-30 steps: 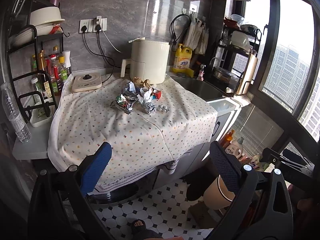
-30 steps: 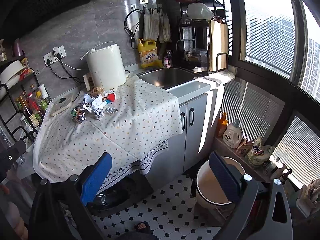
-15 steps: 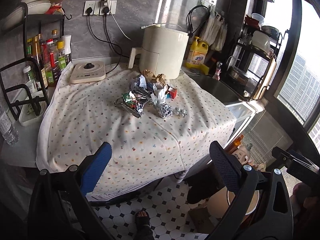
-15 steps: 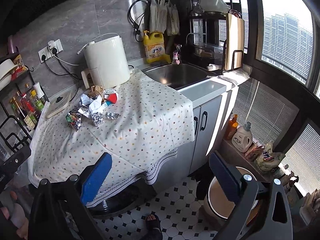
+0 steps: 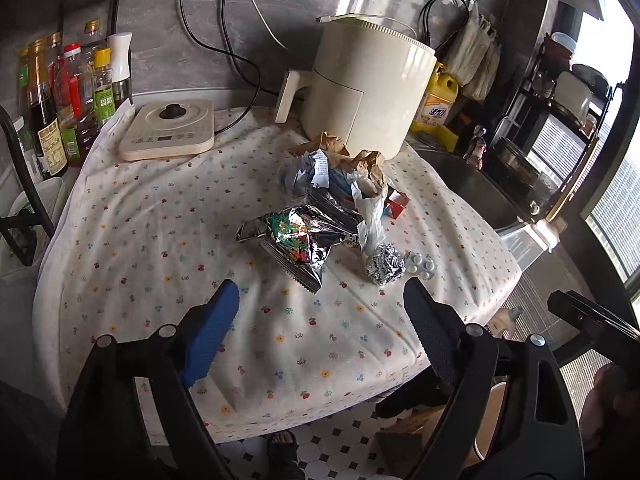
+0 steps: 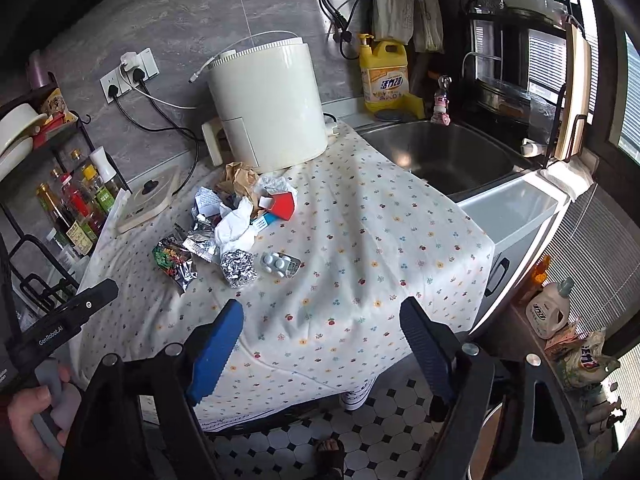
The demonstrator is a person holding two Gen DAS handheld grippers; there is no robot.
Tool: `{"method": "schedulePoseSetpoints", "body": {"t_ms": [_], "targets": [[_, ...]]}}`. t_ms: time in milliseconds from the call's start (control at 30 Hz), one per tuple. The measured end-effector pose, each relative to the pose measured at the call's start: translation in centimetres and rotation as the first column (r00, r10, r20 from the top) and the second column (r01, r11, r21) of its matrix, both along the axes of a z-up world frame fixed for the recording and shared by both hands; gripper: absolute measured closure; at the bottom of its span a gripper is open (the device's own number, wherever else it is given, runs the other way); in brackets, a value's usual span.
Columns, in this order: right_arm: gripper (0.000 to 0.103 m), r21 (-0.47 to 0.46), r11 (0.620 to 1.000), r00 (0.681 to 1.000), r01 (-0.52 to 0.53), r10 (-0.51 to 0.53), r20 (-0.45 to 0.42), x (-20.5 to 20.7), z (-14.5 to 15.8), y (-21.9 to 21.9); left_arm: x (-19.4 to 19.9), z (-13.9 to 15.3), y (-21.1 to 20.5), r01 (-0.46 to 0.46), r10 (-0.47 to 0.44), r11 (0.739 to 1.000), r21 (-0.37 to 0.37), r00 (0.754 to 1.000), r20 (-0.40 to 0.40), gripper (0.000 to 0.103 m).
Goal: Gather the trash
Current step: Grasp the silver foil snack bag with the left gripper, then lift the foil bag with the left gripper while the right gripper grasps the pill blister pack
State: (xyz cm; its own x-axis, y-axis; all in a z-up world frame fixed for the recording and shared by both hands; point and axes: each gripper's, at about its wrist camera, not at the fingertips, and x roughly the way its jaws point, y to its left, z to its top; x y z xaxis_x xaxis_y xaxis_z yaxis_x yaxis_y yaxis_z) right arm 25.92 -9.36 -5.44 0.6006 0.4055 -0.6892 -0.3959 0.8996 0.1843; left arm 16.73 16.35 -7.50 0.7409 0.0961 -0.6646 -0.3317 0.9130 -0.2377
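A heap of trash lies mid-counter on the dotted cloth (image 5: 160, 248): a foil snack wrapper (image 5: 298, 240), a foil ball (image 5: 384, 266), a pill blister (image 5: 420, 266), crumpled brown paper (image 5: 360, 160), white tissue and a red carton (image 5: 398, 204). The right wrist view shows the same wrapper (image 6: 174, 258), ball (image 6: 239, 268), blister (image 6: 280, 265) and carton (image 6: 282, 204). My left gripper (image 5: 320, 302) hovers just short of the wrapper, jaws closing with nothing between them. Above the cloth's near edge my right gripper (image 6: 322, 314) is also closing on nothing, short of the ball and blister.
A cream air fryer (image 5: 368, 88) stands behind the heap, an induction plate (image 5: 168, 130) at back left beside a rack of bottles (image 5: 68, 96). A steel sink (image 6: 444, 156) lies to the right. A bin (image 5: 490, 420) stands on the tiled floor below.
Both grippers have come forward and lower toward the counter, so the trash heap looms much larger. Both pairs of jaws stand slightly narrower than before.
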Motion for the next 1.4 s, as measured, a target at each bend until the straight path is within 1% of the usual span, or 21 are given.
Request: {"method": "schedulePoseSetpoints", "body": {"t_ms": [100, 233, 333, 367, 433, 500, 567, 600, 667, 767, 800, 833, 867, 900, 933, 967, 1067, 1267, 1333, 1367, 1400], "targets": [[0.028, -0.01, 1.0, 1.0, -0.011, 0.011, 0.0, 1.5, -0.3, 1.5, 2.0, -0.9, 1.1, 0.013, -0.013, 1.0, -0.003, 1.0, -0.015, 0.024], [0.029, -0.012, 1.0, 1.0, -0.011, 0.011, -0.02, 3.4, -1.7, 2.9, 4.4, -2.2, 2.7, 0.023, -0.023, 1.0, -0.004, 0.999, -0.035, 0.035], [0.035, -0.019, 0.999, 0.998, -0.032, 0.031, -0.05, 4.6, -2.7, 4.0, 5.9, -2.7, 4.0, 0.021, -0.021, 1.0, -0.009, 0.999, -0.043, 0.043], [0.035, -0.018, 0.999, 0.998, -0.041, 0.04, -0.058, 4.9, -2.9, 4.3, 6.4, -2.8, 4.5, 0.024, -0.024, 1.0, -0.008, 0.999, -0.045, 0.045], [0.036, -0.019, 0.998, 0.996, -0.057, 0.055, -0.07, 5.5, -3.5, 4.9, 7.2, -3.0, 5.1, 0.041, -0.041, 0.999, -0.011, 0.998, -0.048, 0.045], [0.037, -0.009, 0.997, 0.994, -0.074, 0.073, -0.083, 6.1, -4.2, 5.4, 7.7, -3.1, 5.4, 0.08, -0.081, 0.996, -0.026, 0.997, -0.021, 0.044], [0.038, -0.016, 0.996, 0.992, -0.086, 0.084, -0.093, 6.7, -4.8, 6.0, 8.2, -3.2, 5.3, 0.12, -0.12, 0.993, -0.014, 0.993, -0.003, 0.038], [0.039, -0.02, 0.996, 0.991, -0.087, 0.085, -0.102, 7.0, -5.2, 6.2, 8.5, -3.4, 5.2, 0.136, -0.136, 0.991, -0.011, 0.991, -0.004, 0.038], [0.039, -0.013, 0.995, 0.988, -0.095, 0.092, -0.125, 7.5, -5.8, 6.4, 8.9, -3.8, 5.1, 0.17, -0.17, 0.985, -0.035, 0.985, -0.002, 0.038], [0.039, -0.026, 0.994, 0.985, -0.106, 0.101, -0.14, 8.1, -6.6, 6.9, 9.3, -4.4, 4.7, 0.181, -0.182, 0.983, -0.03, 0.983, -0.015, 0.04], [0.039, -0.032, 0.993, 0.984, -0.113, 0.108, -0.142, 8.4, -6.9, 7.2, 9.4, -4.5, 4.7, 0.183, -0.183, 0.983, -0.031, 0.983, -0.018, 0.044], [0.04, -0.036, 0.992, 0.983, -0.119, 0.113, -0.145, 8.6, -7.1, 7.5, 9.5, -4.7, 4.7, 0.186, -0.187, 0.982, -0.032, 0.982, -0.024, 0.055], [0.04, -0.04, 0.992, 0.983, -0.122, 0.115, -0.146, 8.7, -7.3, 7.7, 9.6, -4.9, 4.7, 0.19, -0.191, 0.981, -0.028, 0.981, -0.038, 0.071], [0.04, -0.042, 0.991, 0.982, -0.125, 0.118, -0.146, 8.9, -7.4, 8.0, 9.6, -5.0, 4.7, 0.194, -0.195, 0.981, -0.024, 0.979, -0.053, 0.079], [0.041, -0.044, 0.99, 0.981, -0.132, 0.124, -0.147, 9.0, -7.5, 8.3, 9.6, -5.1, 4.7, 0.2, -0.201, 0.979, -0.028, 0.978, -0.058, 0.089], [0.041, -0.047, 0.989, 0.98, -0.139, 0.131, -0.148, 9.2, -7.6, 8.6, 9.4, -5.0, 4.7, 0.204, -0.205, 0.978, -0.034, 0.977, -0.051, 0.094], [0.042, -0.069, 0.985, 0.979, -0.157, 0.146, -0.144, 9.6, -8.1, 9.4, 8.7, -4.4, 5.0, 0.205, -0.206, 0.978, -0.037, 0.978, -0.023, 0.099], [0.048, -0.102, 0.976, 0.974, -0.191, 0.176, -0.145, 10.3, -8.9, 10.5, 6.9, -2.9, 5.8, 0.162, -0.161, 0.986, -0.038, 0.986, 0.032, 0.099], [0.06, -0.114, 0.972, 0.97, -0.206, 0.187, -0.158, 10.5, -9.4, 10.9, 6.3, -2.5, 5.9, 0.152, -0.151, 0.988, -0.037, 0.988, 0.045, 0.099], [0.063, -0.113, 0.97, 0.966, -0.214, 0.194, -0.169, 10.7, -9.7, 11.0, 6.0, -2.3, 6.0, 0.147, -0.145, 0.989, -0.036, 0.988, 0.052, 0.099], [0.068, -0.113, 0.968, 0.963, -0.222, 0.2, -0.178, 10.8, -10.0, 11.1, 5.7, -2.2, 6.1, 0.141, -0.139, 0.989, -0.037, 0.989, 0.058, 0.099]]}}
